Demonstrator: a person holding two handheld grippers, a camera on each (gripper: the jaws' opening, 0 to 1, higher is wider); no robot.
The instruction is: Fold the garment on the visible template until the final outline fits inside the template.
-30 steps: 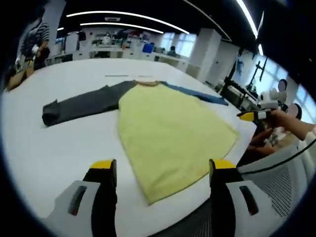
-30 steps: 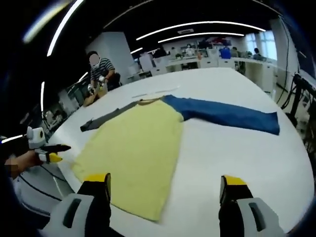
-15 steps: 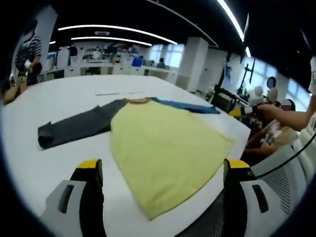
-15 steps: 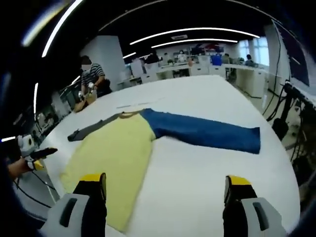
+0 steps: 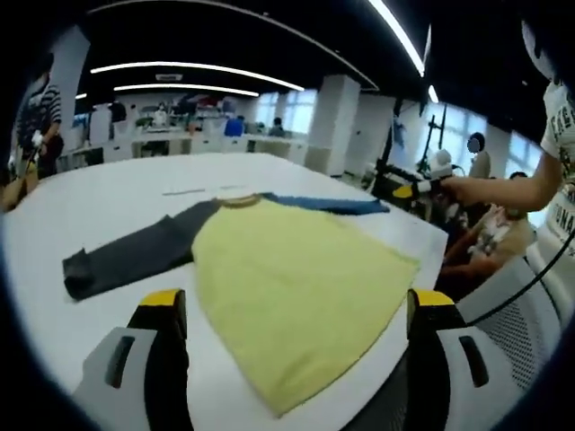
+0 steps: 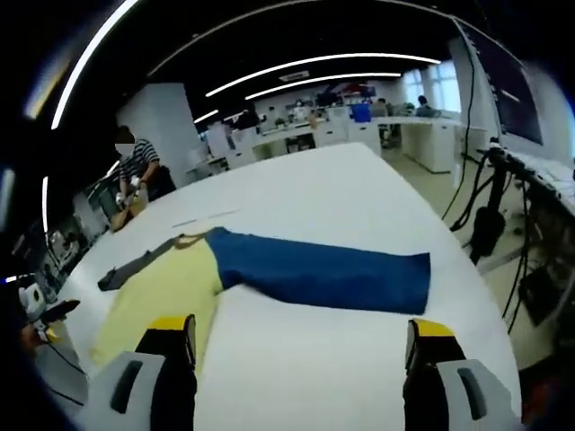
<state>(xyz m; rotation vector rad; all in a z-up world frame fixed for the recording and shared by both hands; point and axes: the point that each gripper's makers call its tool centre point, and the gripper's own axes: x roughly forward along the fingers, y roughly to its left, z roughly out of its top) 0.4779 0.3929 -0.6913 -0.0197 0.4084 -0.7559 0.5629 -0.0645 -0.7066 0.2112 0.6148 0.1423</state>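
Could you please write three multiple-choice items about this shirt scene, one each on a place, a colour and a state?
1. Where does the shirt lie?
A. on the white table
B. on a chair
C. on the floor

2. What colour is the sleeve stretched out in the right gripper view?
A. red
B. blue
C. white

3. How does the left gripper stand?
A. shut on the hem
B. shut on a sleeve
C. open, holding nothing

Answers:
1 A, since the yellow body lies spread flat on the tabletop.
2 B, since that sleeve is blue, while the other sleeve is dark grey.
3 C, since its jaws stand wide apart with nothing between them.
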